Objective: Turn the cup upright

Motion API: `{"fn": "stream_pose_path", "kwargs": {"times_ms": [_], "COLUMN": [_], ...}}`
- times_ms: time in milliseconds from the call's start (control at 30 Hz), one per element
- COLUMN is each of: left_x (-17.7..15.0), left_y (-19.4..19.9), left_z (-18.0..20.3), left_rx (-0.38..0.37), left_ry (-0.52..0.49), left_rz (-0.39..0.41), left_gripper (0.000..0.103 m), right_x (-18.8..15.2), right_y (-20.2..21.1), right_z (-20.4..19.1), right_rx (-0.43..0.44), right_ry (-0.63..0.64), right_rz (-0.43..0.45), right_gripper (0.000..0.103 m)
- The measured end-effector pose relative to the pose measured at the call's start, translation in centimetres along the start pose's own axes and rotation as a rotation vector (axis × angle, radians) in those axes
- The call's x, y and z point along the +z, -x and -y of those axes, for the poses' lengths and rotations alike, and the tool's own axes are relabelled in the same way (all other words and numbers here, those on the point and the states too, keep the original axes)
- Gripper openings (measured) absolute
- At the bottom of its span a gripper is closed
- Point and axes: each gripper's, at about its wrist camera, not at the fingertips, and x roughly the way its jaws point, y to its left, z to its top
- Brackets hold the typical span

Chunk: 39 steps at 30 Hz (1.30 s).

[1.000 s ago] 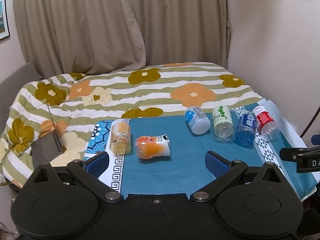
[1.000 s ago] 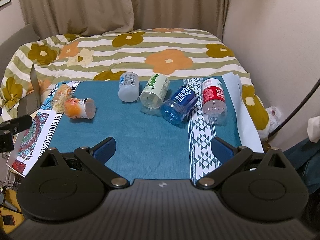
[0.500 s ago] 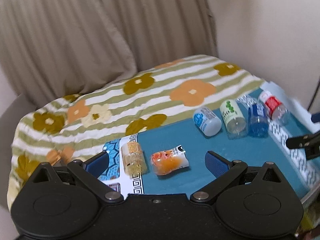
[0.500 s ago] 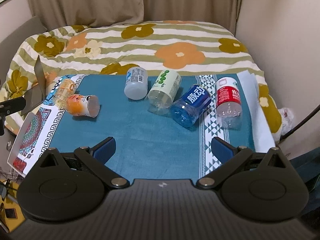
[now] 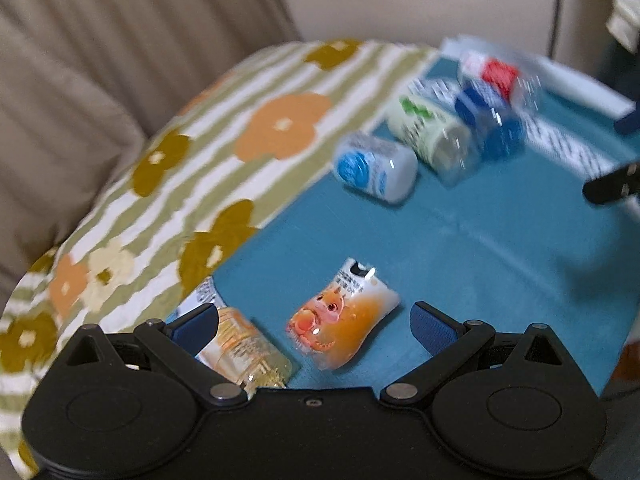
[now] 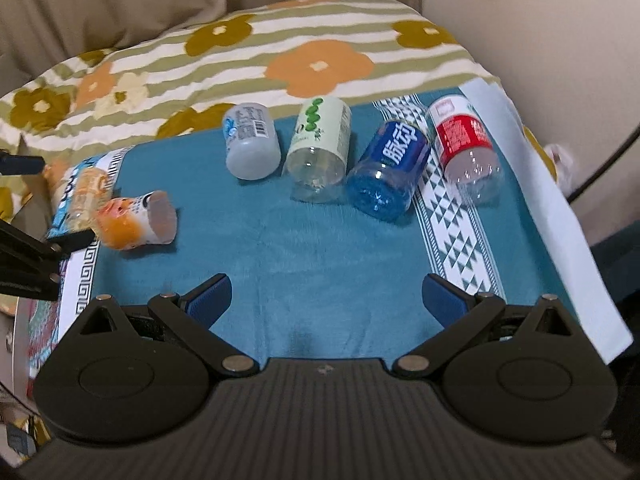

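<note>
Several cups lie on their sides on a teal cloth (image 6: 304,240). An orange cartoon cup (image 5: 340,322) lies just ahead of my open left gripper (image 5: 314,326), between its fingers but untouched; it also shows in the right wrist view (image 6: 134,222). A pale yellow cup (image 5: 244,350) lies beside the left finger. Further off lie a white-blue cup (image 6: 252,146), a green-label cup (image 6: 320,148), a blue cup (image 6: 390,170) and a red cup (image 6: 464,146). My right gripper (image 6: 326,300) is open and empty over the cloth's near edge.
The cloth lies on a bed with a striped flower quilt (image 6: 280,52). Curtains (image 5: 100,60) hang behind and a wall stands at the right. The left gripper's black body (image 6: 28,256) shows at the left edge of the right wrist view.
My left gripper has moved in low toward the orange cup and tilted, so the cup now sits between its open fingers. My right gripper has edged forward slightly.
</note>
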Motion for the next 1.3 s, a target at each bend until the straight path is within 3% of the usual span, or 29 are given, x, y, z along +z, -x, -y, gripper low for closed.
{"fn": "stream_pose_path", "kwargs": {"times_ms": [267, 567, 700, 1067, 1300], "left_x": [-0.3, -0.7, -0.8, -0.2, 1.1], "left_y": [-5.3, -8.7, -9.4, -8.6, -6.7], "left_z": [0.4, 0.9, 0.8, 0.9, 1.0], "left_rx": [-0.112, -0.164, -0.190, -0.213, -0.216], "left_ry": [-0.199, -0.354, -0.371, -0.335, -0.210], "left_rz": [-0.068, -0.117, -0.134, -0.122, -0.124], "left_gripper": [0.101, 0.084, 0.069, 0.068, 0.068], "right_x": [0.0, 0.0, 0.2, 1.1, 1.8], "right_y": [-2.7, -4.9, -5.6, -6.1, -5.0], "right_z": [-0.6, -0.2, -0.1, 0.1, 0.9], "right_rx": [-0.050, -0.082, -0.084, -0.072, -0.045], "right_ry": [-0.092, -0.163, -0.182, -0.174, -0.156], "right_rz": [-0.049, -0.083, -0.093, -0.095, -0.075], "right_gripper": [0.103, 0.103, 0.103, 0.103, 0.103]}}
